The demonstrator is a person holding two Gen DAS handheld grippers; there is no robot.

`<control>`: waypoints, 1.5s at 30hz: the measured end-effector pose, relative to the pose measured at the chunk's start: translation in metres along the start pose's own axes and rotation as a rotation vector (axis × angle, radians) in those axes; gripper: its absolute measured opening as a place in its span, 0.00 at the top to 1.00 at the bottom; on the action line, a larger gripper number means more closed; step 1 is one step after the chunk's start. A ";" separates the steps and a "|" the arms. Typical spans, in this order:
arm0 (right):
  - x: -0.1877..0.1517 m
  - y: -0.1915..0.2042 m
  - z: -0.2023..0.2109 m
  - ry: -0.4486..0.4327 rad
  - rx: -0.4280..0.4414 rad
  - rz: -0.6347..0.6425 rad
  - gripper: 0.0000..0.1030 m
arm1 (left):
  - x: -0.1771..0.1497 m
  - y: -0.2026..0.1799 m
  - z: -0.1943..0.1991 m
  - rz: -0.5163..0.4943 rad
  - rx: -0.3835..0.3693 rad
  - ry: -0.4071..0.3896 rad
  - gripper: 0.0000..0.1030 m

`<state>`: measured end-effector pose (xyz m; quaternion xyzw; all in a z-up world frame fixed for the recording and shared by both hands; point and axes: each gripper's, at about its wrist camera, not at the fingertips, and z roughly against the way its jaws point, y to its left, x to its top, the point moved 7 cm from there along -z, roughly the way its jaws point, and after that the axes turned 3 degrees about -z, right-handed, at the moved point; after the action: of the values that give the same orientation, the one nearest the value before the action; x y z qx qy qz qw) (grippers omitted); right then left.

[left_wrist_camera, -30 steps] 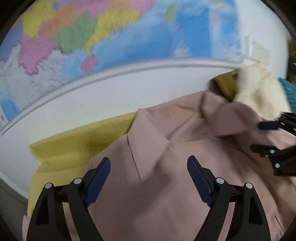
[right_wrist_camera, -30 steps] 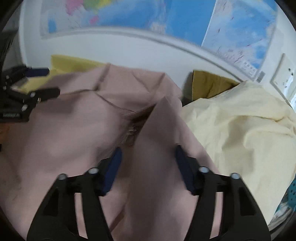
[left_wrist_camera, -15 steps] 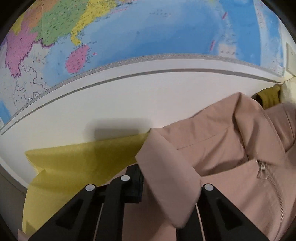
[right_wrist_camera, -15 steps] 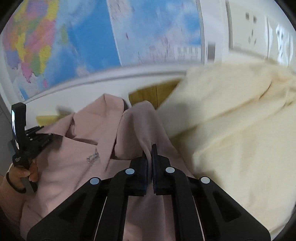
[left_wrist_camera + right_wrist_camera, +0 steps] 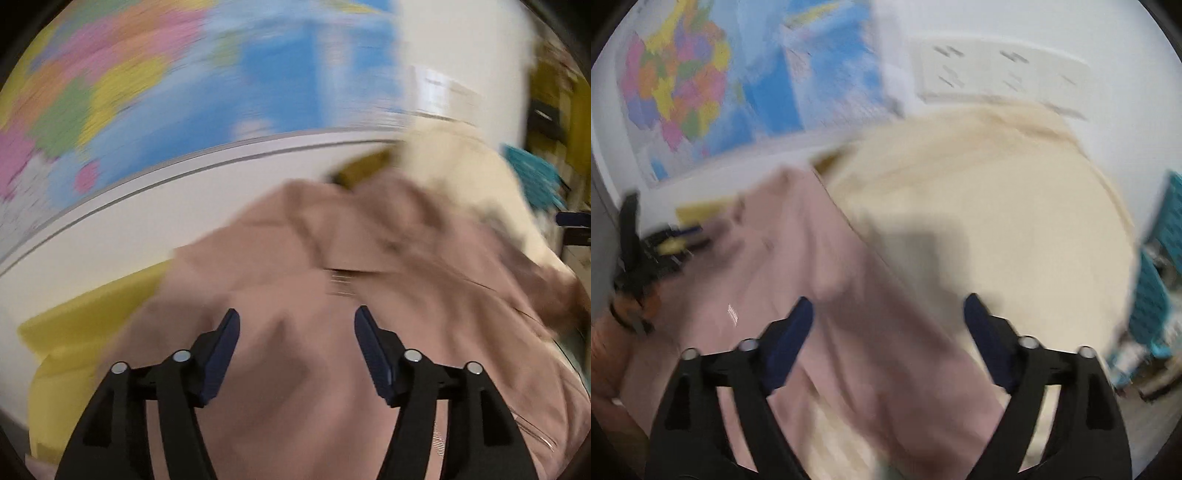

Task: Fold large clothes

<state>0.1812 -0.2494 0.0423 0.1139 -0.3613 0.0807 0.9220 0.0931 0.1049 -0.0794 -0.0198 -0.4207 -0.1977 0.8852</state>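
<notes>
pink jacket (image 5: 332,350) rumpled, both claws released
left claw (image 5: 297,354) and right claw (image 5: 888,332) hover empty; best pinch matching edges beside the cream garment (image 5: 997,229) before folding

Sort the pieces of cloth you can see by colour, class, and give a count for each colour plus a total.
Pink: 1, the jacket
Cream: 1, the garment
Yellow: 1, the cloth under the jacket
Total: 3
</notes>
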 end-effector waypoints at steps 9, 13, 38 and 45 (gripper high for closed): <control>-0.109 -0.053 0.001 0.173 -0.024 -0.120 0.40 | 0.009 -0.094 0.010 -0.135 -0.145 -0.016 0.36; -0.100 -0.048 0.006 0.175 0.058 -0.151 0.97 | 0.007 -0.103 0.009 -0.127 -0.157 0.002 0.36; 0.034 0.226 0.081 0.075 0.721 0.146 0.94 | 0.034 -0.032 0.002 0.110 -0.177 -0.030 0.41; -0.004 0.305 -0.029 0.339 0.684 0.165 0.75 | -0.036 0.068 0.077 0.223 -0.066 -0.038 0.37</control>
<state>0.1269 0.0512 0.0652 0.3705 -0.1640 0.2879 0.8677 0.0405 0.1956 -0.0478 -0.0995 -0.4261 -0.1114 0.8923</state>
